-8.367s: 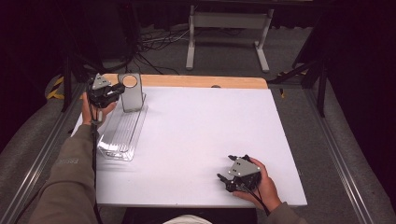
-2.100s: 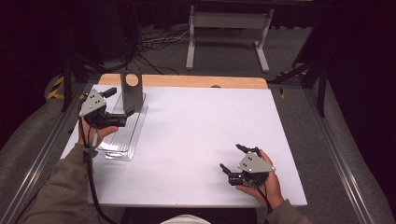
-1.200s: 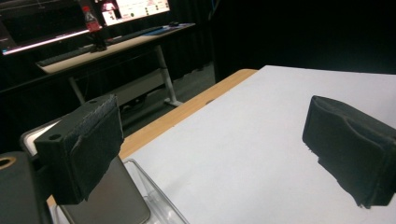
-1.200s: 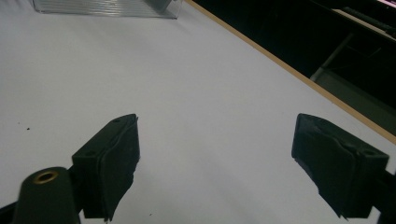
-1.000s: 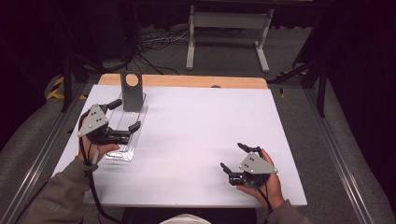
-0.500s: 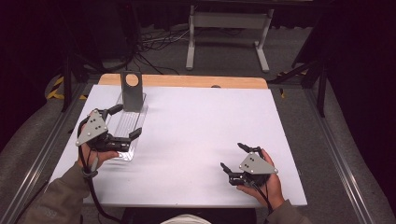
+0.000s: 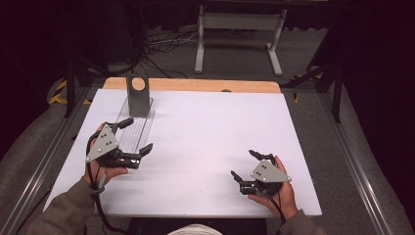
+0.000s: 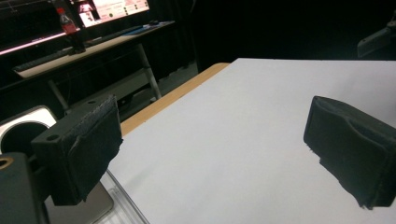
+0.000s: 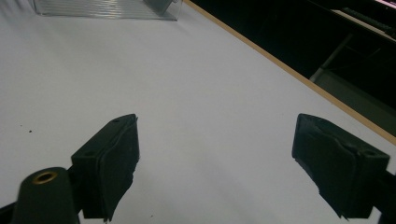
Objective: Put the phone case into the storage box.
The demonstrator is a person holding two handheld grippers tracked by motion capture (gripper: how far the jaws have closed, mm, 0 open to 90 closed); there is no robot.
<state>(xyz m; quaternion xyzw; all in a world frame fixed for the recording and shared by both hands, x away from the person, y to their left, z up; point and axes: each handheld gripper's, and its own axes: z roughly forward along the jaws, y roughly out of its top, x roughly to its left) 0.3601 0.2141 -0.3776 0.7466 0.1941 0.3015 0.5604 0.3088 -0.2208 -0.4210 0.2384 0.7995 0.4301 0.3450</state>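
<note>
Your left claw (image 7: 135, 133) hung released over the near end of the clear tray (image 7: 128, 137) at the counter's (image 7: 210, 122) left; your right claw (image 7: 245, 165) rested released, near right.

Clear ribbed plastic tray (image 7: 133, 131), matt white table (image 7: 220, 132), wooden edge (image 7: 195, 85)
</note>
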